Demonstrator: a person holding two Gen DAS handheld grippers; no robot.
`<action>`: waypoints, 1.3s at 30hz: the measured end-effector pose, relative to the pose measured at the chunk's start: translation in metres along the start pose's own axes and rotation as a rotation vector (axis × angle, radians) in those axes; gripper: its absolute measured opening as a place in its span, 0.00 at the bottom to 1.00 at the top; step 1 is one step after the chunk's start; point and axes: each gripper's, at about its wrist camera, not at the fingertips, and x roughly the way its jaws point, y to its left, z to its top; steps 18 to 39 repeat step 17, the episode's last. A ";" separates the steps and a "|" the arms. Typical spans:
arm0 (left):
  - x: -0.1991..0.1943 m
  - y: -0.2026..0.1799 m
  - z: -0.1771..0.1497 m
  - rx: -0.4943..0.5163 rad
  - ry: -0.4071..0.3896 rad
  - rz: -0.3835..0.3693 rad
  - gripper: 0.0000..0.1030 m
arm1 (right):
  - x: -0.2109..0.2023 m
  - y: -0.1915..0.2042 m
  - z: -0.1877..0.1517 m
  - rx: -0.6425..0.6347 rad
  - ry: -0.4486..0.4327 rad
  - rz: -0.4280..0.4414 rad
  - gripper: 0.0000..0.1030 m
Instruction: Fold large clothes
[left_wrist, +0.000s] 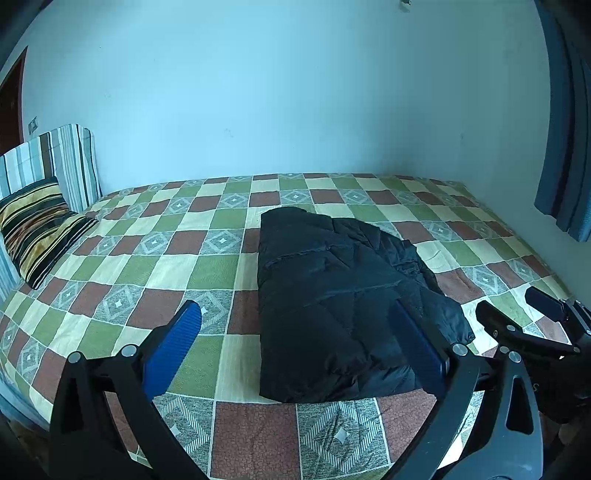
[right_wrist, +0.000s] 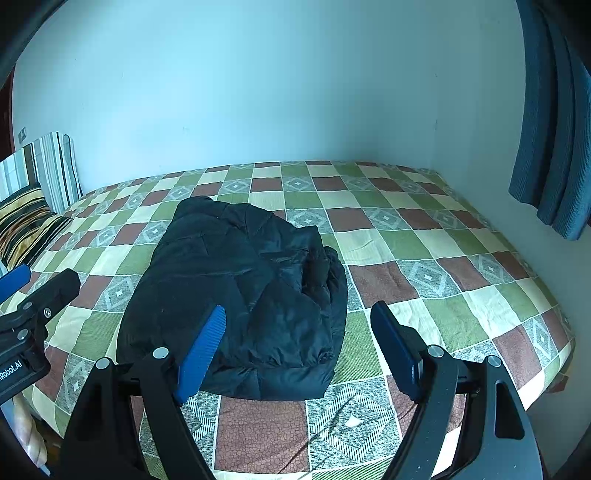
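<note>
**Student:** What does the left-wrist view show?

**Instructor:** The left gripper (left_wrist: 299, 343), blue pads spread wide with nothing between them. A black puffer jacket (left_wrist: 332, 295), folded into a compact bundle, lies on the checked bedspread (left_wrist: 147, 258) just ahead of the fingers. Whether the right pad touches the bundle cannot be told. Ahead and to the left, a striped pillow (left_wrist: 37, 229) leans against a striped headboard (left_wrist: 66, 162).

**Student:** And the other tool?

**Instructor:** The right gripper (left_wrist: 517, 314) appears at the right edge of that view, its fingers apart. In its own view, the right gripper (right_wrist: 299, 343) is likewise spread and holds nothing. The jacket (right_wrist: 240, 288) sits ahead and to the left of centre, partly behind the left pad. The left gripper (right_wrist: 33, 284) enters at the left edge, beside the bundle.

**Student:** What bounds the scene?

**Instructor:** A pale wall (right_wrist: 258, 92) beyond the bed and a blue curtain (right_wrist: 554, 147) to the far right.
</note>
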 end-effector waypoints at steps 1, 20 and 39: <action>0.001 0.000 -0.001 -0.001 0.004 0.000 0.98 | 0.000 -0.001 -0.001 0.000 0.000 0.002 0.77; 0.028 0.011 -0.006 0.017 0.031 0.031 0.98 | 0.013 -0.014 0.000 0.010 0.008 -0.026 0.77; 0.028 0.011 -0.006 0.017 0.031 0.031 0.98 | 0.013 -0.014 0.000 0.010 0.008 -0.026 0.77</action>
